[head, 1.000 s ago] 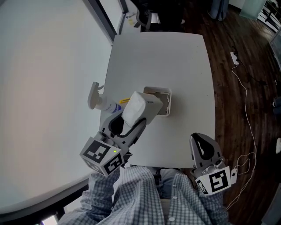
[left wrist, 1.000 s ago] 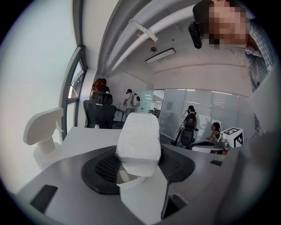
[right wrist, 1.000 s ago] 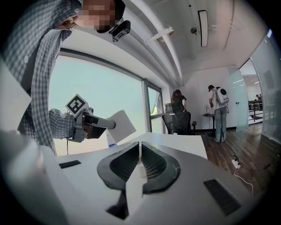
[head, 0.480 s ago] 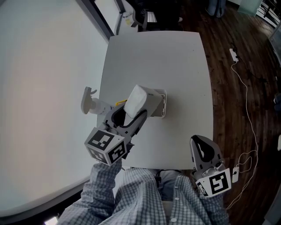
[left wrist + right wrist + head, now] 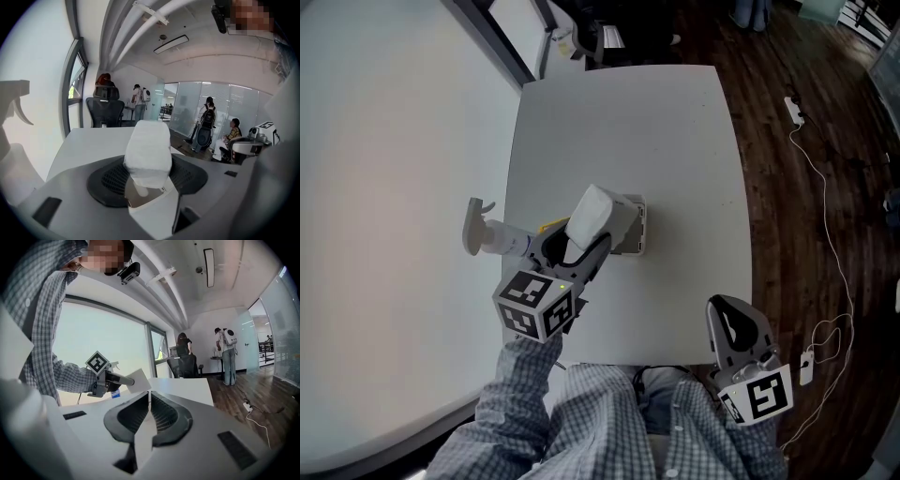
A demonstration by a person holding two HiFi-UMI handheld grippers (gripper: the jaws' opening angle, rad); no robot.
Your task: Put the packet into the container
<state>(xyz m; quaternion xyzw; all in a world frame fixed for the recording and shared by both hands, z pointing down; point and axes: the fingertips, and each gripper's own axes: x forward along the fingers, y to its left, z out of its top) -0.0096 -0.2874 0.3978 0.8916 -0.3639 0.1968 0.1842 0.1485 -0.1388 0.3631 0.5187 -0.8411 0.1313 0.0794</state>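
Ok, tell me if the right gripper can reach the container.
Probably yes: bare table lies between the right gripper and the container; only the packet in the left gripper overhangs it.

container (image 5: 635,223) on table (image 5: 675,141) | packet (image 5: 591,214) at its L | spray btl (image 5: 492,240) further L

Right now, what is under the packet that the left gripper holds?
Part of the white container shows below the packet, standing on the table. The packet covers its inside, so its contents cannot be seen.
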